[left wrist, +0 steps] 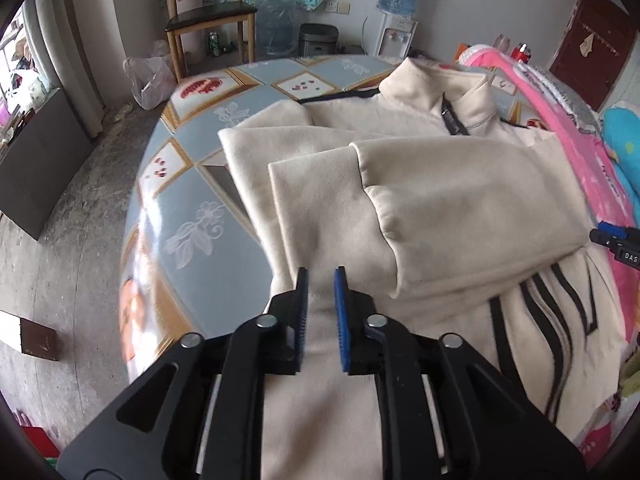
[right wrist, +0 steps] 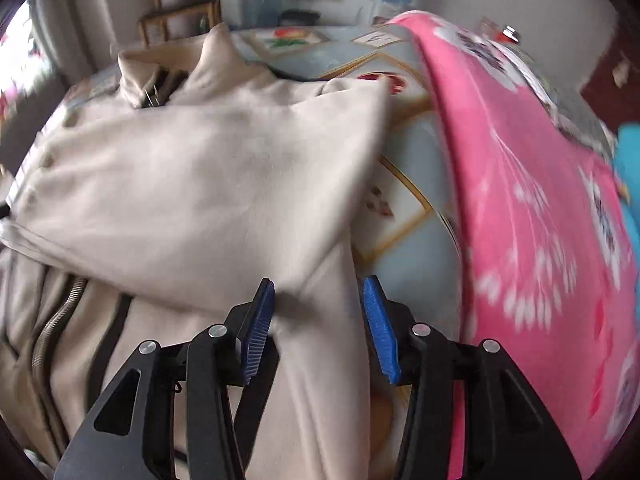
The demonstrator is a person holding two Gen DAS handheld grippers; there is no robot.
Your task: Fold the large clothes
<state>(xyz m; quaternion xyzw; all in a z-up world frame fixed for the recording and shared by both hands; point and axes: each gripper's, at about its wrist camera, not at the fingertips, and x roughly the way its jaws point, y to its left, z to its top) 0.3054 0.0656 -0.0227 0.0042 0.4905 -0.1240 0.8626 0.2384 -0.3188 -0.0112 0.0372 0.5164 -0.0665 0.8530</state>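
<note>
A cream zip-up jacket (left wrist: 420, 184) with black stripes lies on the round table (left wrist: 184, 208), collar at the far side, both sleeves folded across the chest. My left gripper (left wrist: 320, 276) is open, its blue pads just above the jacket's lower left part, holding nothing. My right gripper (right wrist: 320, 288) is open over the jacket's (right wrist: 192, 184) right edge, with cloth lying between its pads. The right gripper's tip also shows at the right edge of the left wrist view (left wrist: 616, 240).
A pink flowered blanket (right wrist: 528, 184) is heaped along the table's right side, with a blue cloth (left wrist: 624, 140) beyond it. A wooden chair (left wrist: 208, 20), water bottles (left wrist: 276, 20), a water dispenser (left wrist: 396, 32) and a plastic bag (left wrist: 148, 76) stand on the floor behind the table.
</note>
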